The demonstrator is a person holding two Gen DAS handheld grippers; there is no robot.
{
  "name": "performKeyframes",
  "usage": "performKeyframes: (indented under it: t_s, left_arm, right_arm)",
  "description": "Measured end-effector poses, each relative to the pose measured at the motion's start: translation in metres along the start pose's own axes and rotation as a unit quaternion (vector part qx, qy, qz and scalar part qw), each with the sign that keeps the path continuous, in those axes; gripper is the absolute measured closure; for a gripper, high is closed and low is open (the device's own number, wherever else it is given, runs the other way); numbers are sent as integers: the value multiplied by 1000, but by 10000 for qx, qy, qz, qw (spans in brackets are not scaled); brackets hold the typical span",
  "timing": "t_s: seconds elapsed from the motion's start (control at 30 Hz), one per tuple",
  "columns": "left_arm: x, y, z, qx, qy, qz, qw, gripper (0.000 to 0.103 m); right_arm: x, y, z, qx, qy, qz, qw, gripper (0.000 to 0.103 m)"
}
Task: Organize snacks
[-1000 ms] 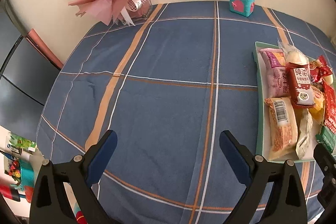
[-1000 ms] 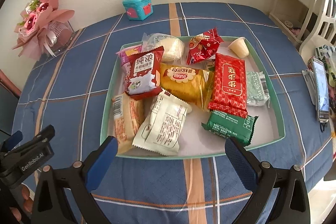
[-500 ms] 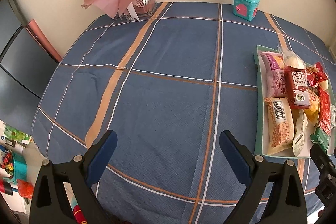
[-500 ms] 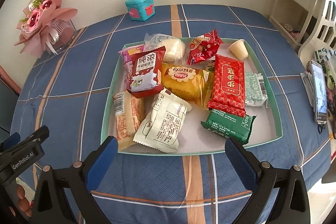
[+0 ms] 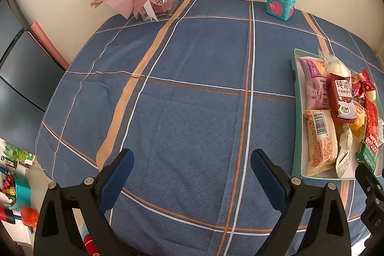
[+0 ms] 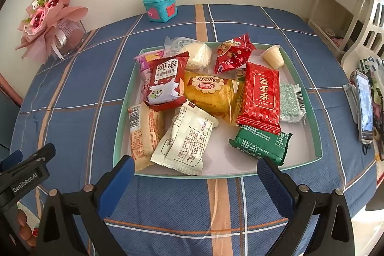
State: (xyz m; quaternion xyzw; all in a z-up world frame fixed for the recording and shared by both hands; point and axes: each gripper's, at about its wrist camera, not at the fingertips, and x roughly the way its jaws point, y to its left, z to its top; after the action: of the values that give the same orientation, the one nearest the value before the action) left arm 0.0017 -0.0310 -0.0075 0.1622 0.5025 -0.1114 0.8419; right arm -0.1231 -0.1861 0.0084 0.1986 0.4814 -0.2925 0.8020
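Two claws, both spread wide and holding nothing: left claw [image 5: 192,174] over bare blue checked cloth on the table [image 5: 192,100], right claw [image 6: 195,174] just short of the near rim of the tray [image 6: 315,136]. No packet between either pair of fingers, no contact with anything. All snacks visible lying inside the tray, none on the cloth around it: a dark red milk-biscuit packet [image 6: 165,83] overlapping a purple packet [image 6: 144,64]; a clear-wrapped white bun [image 6: 196,53] at the back; a crumpled red packet [image 6: 231,53] and a small pudding cup [image 6: 272,56] tipped on its side toward the far right corner; a yellow bread packet [image 6: 211,92] in the middle; a long red bar [image 6: 262,97] partly over a pale green wafer [image 6: 290,102]; a dark green packet [image 6: 260,143], a cream packet [image 6: 187,136] and an orange-printed cake packet [image 6: 144,131] along the near edge. Heaped loosely, overlapping, at mixed angles. Hard to place as a stage: equally fitting a tray gathered full at the close of the job, or a jumbled tray awaiting sorting. Hence no single next move to name; for any pick, though, thin crinkly wrappers lying flat, likely to slip, and best pinched at a raised edge or crimped end.
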Motion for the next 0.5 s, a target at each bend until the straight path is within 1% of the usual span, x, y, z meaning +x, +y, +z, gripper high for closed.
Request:
performKeyframes:
  t_s: [0.5]
  left_arm:
    - [1, 0, 1, 6, 10, -7, 10000, 5]
  right_arm:
    - [2, 0, 0, -42, 50, 47, 10000, 0]
